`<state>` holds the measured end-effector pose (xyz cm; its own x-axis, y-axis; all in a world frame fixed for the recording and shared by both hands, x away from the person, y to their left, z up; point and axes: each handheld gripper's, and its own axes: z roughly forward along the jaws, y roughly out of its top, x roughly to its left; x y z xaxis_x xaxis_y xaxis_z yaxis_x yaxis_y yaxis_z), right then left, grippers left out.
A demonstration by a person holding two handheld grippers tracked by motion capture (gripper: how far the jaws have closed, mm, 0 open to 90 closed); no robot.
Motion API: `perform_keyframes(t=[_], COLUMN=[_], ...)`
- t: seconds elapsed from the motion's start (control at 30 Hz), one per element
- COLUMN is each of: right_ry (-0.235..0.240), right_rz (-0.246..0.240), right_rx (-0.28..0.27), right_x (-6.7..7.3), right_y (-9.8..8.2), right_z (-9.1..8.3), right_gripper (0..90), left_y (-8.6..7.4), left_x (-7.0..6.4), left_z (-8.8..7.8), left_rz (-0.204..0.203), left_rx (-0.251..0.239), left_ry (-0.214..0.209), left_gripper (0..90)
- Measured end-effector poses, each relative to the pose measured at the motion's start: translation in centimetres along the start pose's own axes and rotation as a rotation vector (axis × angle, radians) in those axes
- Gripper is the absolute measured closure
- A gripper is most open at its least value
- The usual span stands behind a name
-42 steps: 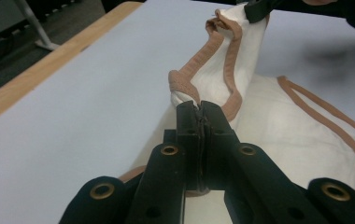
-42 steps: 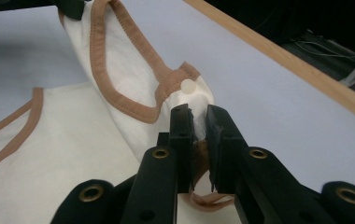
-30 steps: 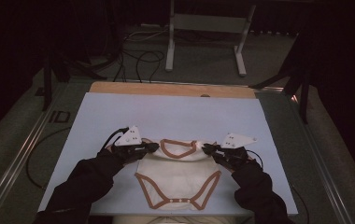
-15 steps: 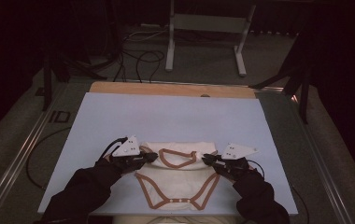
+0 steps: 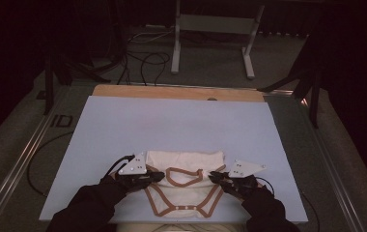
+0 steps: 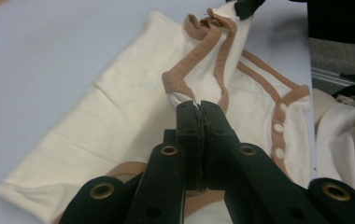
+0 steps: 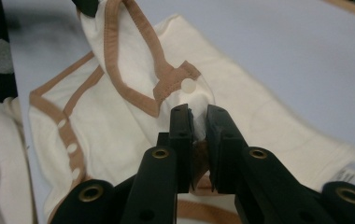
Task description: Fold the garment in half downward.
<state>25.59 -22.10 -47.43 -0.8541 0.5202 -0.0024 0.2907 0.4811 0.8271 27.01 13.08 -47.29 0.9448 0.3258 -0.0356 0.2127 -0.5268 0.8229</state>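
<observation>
Small cream baby bodysuit point(image 5: 184, 186) with brown edging, lying on the pale blue table top point(image 5: 172, 125), close to the near edge, folded over on itself. Brown neck trim point(image 5: 185, 175) in the middle, between the two tools. Row of little snaps point(image 5: 184, 209) along the bottom edge, nearest the person. Left gripper point(image 5: 158, 176) at the left side of the cloth, jaws shut tight on a pinch of the shoulder, cream cloth and brown trim poking out at the tips point(image 6: 198, 106). Right gripper point(image 5: 214, 177) at the right side, jaws nearly together with a fold of cream cloth squeezed between them point(image 7: 199, 122), just under a round white snap point(image 7: 188, 86). Cloth pulled up a little at both pinched spots, the rest flat on the table. Black gloves and dark sleeves coming in from the bottom of the high view. More cream cloth point(image 7: 0, 154) off the near edge of the table, by the person. Grey floor, black cables point(image 5: 145, 58) and a white metal stand point(image 5: 210, 29) past the far end of the table.
</observation>
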Motion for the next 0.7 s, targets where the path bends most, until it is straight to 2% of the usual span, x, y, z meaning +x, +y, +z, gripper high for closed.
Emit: perform_keyframes(t=[0.23,0.3,0.33,0.43,0.53,0.63,0.7], right_ry=[0.025,0.031,0.034,0.052,0.063,0.071,0.074], right_rz=[0.012,0.022,0.016,0.040,0.041,0.044,0.060], right_rx=[0.032,0.044,0.046,0.056,0.067,0.080,0.091], right_x=[0.4,0.6,0.5,0.4,0.3,0.3,0.1], right_y=[-1.2,-1.4,-1.6,-1.9,-2.4,-2.8,-3.0], right_z=[0.3,0.3,0.4,0.6,0.9,1.2,1.4], right_gripper=[81.8,81.8,81.7,81.5,81.0,80.5,80.2], left_y=[-1.3,-1.7,-1.9,-2.4,-2.9,-3.0,-3.0], left_x=[-0.5,-0.7,-0.7,-0.7,-0.6,-0.6,-0.5], left_z=[0.5,0.8,1.0,1.5,1.9,2.3,2.4], left_rz=[-0.042,-0.046,-0.068,-0.068,-0.082,-0.072,-0.073], left_rx=[0.014,0.032,0.035,0.076,0.104,0.135,0.148], left_ry=[-0.008,-0.009,-0.018,-0.037,-0.033,-0.009,-0.008], left_gripper=[88.3,88.3,88.3,88.1,87.6,87.3,87.3])
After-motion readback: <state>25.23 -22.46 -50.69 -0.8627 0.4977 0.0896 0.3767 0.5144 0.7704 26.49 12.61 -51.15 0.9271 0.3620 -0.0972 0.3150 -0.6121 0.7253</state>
